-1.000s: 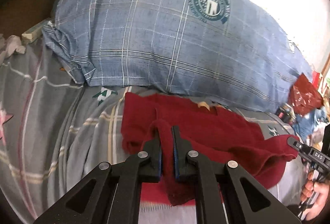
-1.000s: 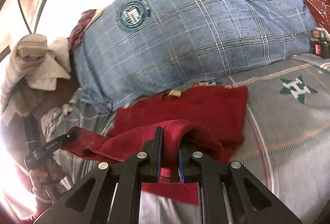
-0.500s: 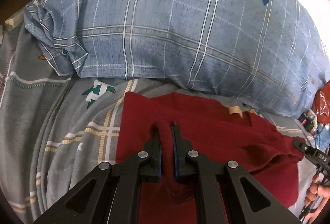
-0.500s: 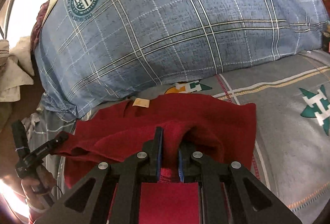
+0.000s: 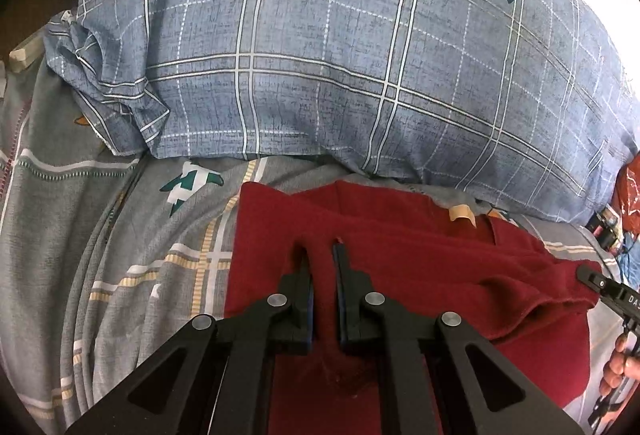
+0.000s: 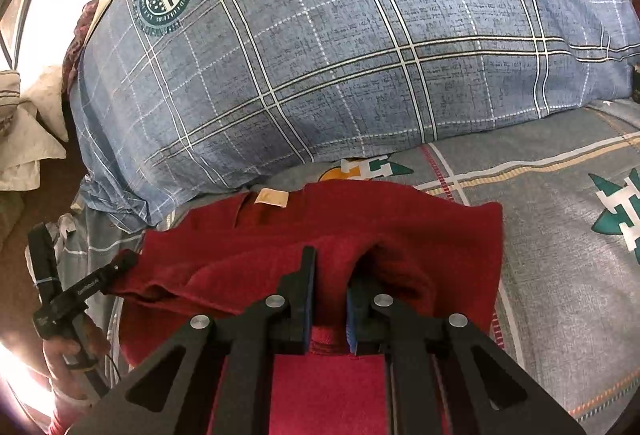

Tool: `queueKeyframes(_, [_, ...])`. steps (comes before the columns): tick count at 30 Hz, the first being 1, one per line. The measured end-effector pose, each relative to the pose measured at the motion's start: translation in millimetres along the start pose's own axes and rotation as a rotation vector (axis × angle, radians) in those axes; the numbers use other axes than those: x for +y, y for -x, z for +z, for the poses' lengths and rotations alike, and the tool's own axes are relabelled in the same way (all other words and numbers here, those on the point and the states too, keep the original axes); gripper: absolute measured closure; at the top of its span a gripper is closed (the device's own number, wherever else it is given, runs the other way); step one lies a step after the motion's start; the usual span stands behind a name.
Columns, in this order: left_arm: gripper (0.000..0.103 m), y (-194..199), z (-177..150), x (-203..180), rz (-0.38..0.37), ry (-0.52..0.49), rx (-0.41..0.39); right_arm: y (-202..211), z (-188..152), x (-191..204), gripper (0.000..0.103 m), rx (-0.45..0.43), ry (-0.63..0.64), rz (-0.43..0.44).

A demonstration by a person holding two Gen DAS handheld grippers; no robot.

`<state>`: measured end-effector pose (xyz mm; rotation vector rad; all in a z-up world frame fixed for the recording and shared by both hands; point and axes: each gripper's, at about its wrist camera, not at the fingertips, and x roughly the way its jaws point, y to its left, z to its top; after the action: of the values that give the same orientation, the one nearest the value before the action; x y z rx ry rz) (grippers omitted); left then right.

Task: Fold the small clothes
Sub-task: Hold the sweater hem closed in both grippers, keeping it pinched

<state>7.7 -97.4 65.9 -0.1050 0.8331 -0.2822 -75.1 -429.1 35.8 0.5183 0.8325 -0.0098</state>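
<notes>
The red garment [image 5: 420,275] lies on the grey patterned bedsheet [image 5: 100,235], its far edge just short of the blue plaid pillow [image 5: 340,55]. A tan label [image 6: 272,197] shows at the far hem. Over the last second I have carried the near edge forward over the lower layer, so the doubled fold now sits closer to the pillow than it did. The left gripper [image 5: 321,255] is clenched on a ridge of red cloth at its corner; the right gripper [image 6: 332,267] is likewise clamped on a bunched fold at the opposite corner. In my judgement, the first fold is nearly laid but not released. The lifted edge sags between the two grips, so I expect it needs lowering evenly before the fingers let go.
</notes>
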Motion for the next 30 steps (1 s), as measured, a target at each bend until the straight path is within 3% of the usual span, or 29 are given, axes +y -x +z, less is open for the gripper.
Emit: queueKeyframes(30, [0.096,25,-3,4,-0.027,0.002,-0.074,14,1,6,0.092,-0.065,0.041,0.01])
